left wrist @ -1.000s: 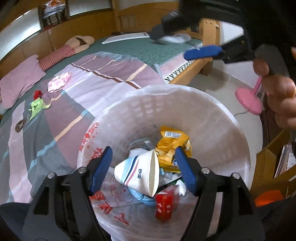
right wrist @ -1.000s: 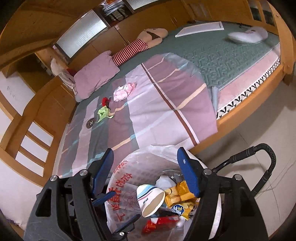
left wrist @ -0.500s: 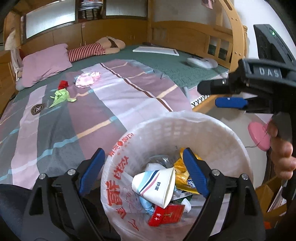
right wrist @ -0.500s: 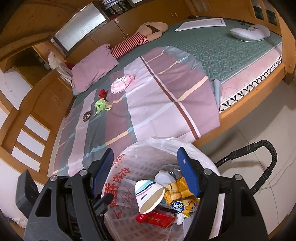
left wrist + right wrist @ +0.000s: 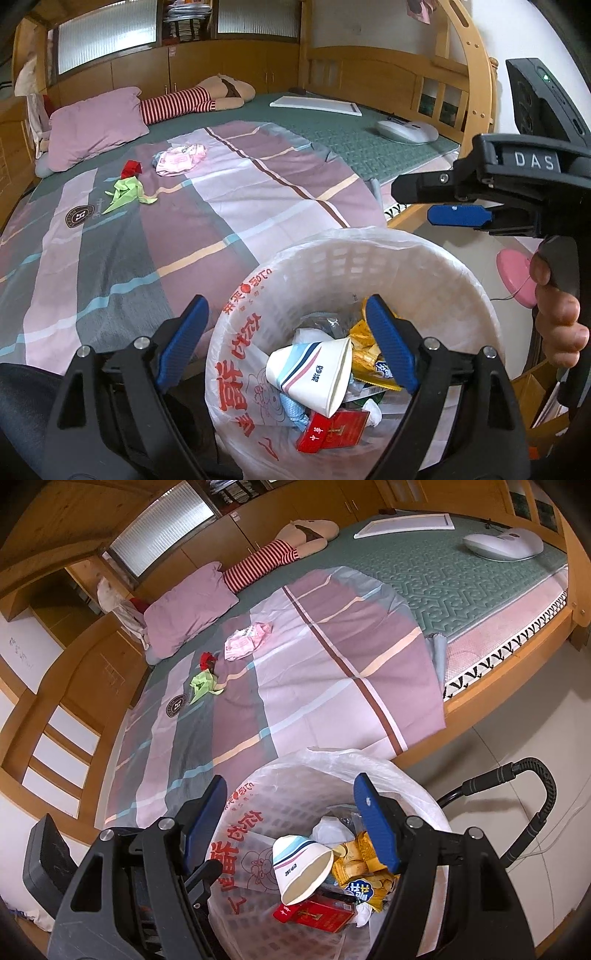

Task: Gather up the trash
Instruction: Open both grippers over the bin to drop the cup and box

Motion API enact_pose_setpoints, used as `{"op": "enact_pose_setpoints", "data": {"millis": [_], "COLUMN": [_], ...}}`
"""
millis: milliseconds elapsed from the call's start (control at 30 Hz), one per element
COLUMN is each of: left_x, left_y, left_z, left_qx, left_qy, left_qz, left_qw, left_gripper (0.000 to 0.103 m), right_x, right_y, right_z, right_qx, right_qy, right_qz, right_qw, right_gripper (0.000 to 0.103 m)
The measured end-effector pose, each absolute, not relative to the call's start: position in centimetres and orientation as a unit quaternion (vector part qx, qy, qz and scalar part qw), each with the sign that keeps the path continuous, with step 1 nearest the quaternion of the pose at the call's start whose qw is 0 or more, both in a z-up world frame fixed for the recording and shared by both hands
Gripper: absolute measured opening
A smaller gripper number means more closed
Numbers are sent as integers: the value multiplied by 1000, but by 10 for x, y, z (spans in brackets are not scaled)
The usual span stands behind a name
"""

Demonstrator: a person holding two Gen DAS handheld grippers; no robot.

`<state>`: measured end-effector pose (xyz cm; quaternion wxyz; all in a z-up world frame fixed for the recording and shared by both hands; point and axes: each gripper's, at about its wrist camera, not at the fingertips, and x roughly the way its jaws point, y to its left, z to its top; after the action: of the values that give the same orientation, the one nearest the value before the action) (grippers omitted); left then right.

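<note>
A white bin (image 5: 424, 266) (image 5: 258, 786) lined with a printed bag stands beside the bed. Inside lie a paper cup (image 5: 314, 373) (image 5: 299, 867), a red packet (image 5: 332, 430) (image 5: 314, 915) and a yellow snack bag (image 5: 365, 350) (image 5: 362, 864). Both grippers hover above it, open and empty: my left gripper (image 5: 286, 341), my right gripper (image 5: 290, 821). The right gripper also shows at the right of the left wrist view (image 5: 443, 199). On the striped quilt lie a pink wrapper (image 5: 179, 158) (image 5: 245, 638), a green paper scrap (image 5: 127, 190) (image 5: 203, 685) and a small red scrap (image 5: 131, 168) (image 5: 207, 660).
A pink pillow (image 5: 96, 123) and a striped doll (image 5: 195, 99) lie at the bed's head. A white board (image 5: 314, 105) and a grey device (image 5: 406, 131) rest on the green mat. A pink fan base (image 5: 515, 277) stands on the floor at right; a black handle (image 5: 532, 801) rises beside the bin.
Both grippers have risen and drawn back from the bin, tilting up so more of the bed shows. The left jaws stand wider apart. The cup stays in the bin.
</note>
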<state>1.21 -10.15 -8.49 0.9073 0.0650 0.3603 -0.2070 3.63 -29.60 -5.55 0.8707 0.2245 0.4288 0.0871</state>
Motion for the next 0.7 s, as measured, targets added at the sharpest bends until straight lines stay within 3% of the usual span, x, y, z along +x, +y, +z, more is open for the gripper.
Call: {"op": "enact_pose_setpoints", "data": {"millis": [700], "left_x": [12], "left_y": [-93], "left_z": [-79], "left_qx": [48], "left_qy": [344], "left_qz": [-190], "left_qw": [918], "left_gripper": [89], "right_x": [39], "right_y": [-293], "right_z": [-63], "right_qx": [221], "right_qy": [440], "right_qz": [89], "right_qw": [866], "right_gripper": [70]}}
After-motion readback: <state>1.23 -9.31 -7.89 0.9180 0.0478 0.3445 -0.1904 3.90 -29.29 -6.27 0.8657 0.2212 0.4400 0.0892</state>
